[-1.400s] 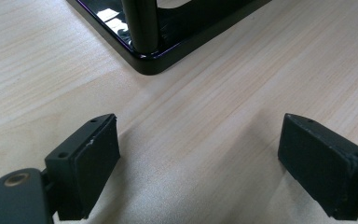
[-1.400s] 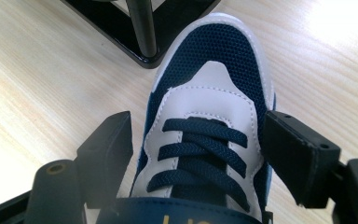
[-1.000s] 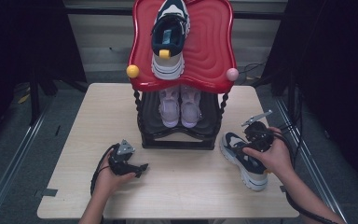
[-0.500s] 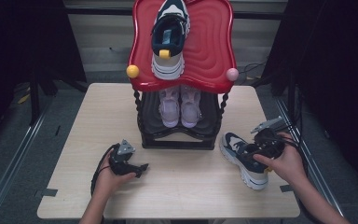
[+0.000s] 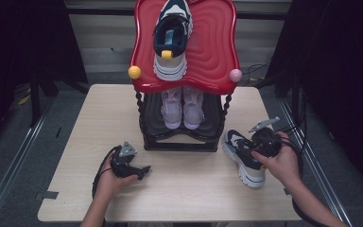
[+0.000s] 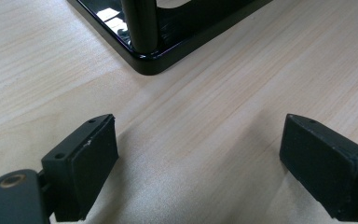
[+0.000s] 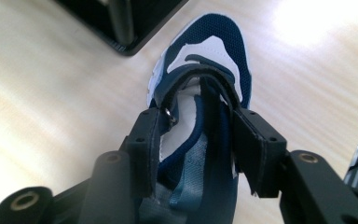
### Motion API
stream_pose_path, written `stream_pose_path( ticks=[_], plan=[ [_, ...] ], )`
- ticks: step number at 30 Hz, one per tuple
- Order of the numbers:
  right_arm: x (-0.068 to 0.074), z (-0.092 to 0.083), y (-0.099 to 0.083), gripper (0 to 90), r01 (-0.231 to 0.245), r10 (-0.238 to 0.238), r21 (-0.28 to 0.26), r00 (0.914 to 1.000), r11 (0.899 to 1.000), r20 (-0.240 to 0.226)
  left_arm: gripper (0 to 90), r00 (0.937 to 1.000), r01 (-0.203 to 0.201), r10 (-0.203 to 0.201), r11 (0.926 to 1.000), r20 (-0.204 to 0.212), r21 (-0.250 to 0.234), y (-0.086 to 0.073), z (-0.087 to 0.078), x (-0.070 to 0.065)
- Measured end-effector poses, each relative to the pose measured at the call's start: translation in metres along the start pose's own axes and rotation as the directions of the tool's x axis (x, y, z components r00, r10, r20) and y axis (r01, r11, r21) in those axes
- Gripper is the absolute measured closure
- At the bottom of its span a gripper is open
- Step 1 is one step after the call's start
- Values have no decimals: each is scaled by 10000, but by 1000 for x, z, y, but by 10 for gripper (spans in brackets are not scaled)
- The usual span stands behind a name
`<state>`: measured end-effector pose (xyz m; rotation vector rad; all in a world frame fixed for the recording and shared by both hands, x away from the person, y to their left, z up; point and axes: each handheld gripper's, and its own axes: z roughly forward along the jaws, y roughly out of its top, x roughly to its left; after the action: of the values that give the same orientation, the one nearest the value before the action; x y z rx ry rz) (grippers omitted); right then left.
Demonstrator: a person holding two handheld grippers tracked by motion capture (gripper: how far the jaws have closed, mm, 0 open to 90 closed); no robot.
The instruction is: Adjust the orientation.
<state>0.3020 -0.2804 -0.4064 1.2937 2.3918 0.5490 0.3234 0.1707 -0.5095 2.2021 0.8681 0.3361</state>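
right gripper [image 7: 193,144] moved back along the blue shoe [image 5: 242,156] beside the rack [image 5: 182,137], jaws squeezing its tongue | left gripper [image 6: 200,163] stayed wide apart, empty | lift probably next

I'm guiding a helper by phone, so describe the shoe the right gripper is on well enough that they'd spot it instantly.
Start at the black two-tier rack with the red top shelf mid-table. Just right of its base, a navy-and-white sneaker lies on the wooden table, the right gripper closed around its opening. It is the one shoe off the rack; its mate sits on top, and a pale pink pair below.
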Motion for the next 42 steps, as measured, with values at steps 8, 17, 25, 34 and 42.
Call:
stream_pose_path(
  ticks=[8, 17, 25, 34, 42],
  plan=[
    [-9, 14, 18, 477, -825, 820, -629, 9966, 9946, -110, 103, 10000, 11, -11, 10000, 38, 1, 0, 0, 0],
    [-9, -12, 18, 377, -818, 716, -860, 9908, 9929, -1151, 102, 10000, -56, 56, 10000, 4, 14, 0, 0, 0],
    [13, -16, -4, 497, 733, -681, 204, 9792, 9971, -1913, 102, 10000, 31, -31, 10000, -4, 10, 0, 0, 0],
    [30, -6, 3, 557, 913, -878, 21, 9633, 9958, -2537, 100, 10000, 43, -43, 10000, -45, 13, 0, 0, -1],
    [42, 5, 24, 535, 888, -850, -10, 9508, 9961, -2978, 98, 10000, 13, -12, 10000, -50, 38, 0, 0, 0]
  ],
)
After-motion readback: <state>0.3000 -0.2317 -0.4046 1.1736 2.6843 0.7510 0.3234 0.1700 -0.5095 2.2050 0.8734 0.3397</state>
